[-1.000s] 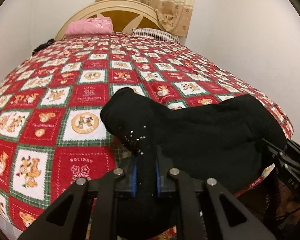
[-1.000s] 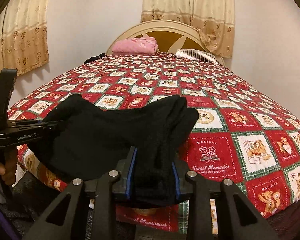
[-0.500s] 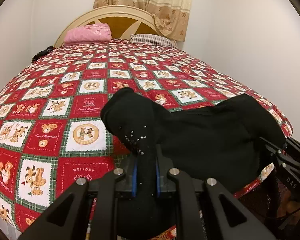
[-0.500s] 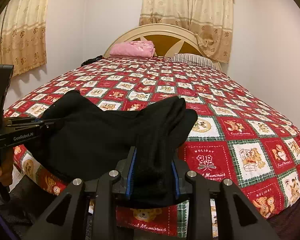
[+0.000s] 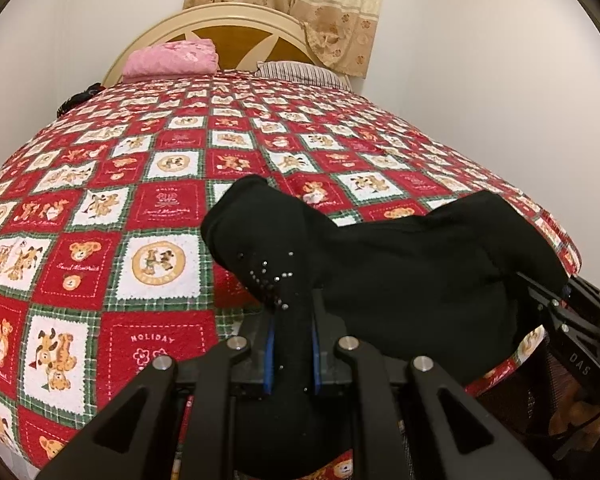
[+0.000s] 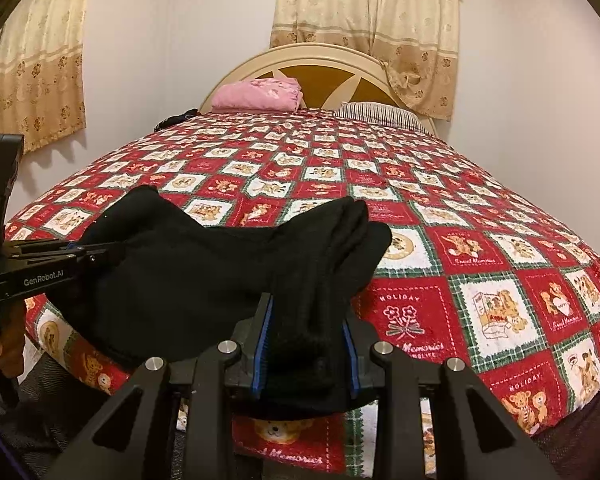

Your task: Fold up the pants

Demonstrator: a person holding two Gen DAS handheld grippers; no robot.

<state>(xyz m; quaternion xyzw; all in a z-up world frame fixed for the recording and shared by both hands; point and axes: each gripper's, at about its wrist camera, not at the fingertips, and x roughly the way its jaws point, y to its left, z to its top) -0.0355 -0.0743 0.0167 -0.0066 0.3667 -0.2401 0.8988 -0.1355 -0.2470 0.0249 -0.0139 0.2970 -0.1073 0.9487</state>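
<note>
Warm, even indoor light, soft shadows; sharp focus centrally, heavy fisheye bending and dark vignetted corners.

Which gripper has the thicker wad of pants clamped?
The right gripper: a thick bunch of the black pants fills its jaws. The left gripper pinches a thin strip, jaws nearly together.

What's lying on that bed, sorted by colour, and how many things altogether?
Black: 2, the pants and a small dark item near the headboard, too small to identify
Pink: 1, a folded cloth
Striped: 1, a pillow
Total: 4
</note>
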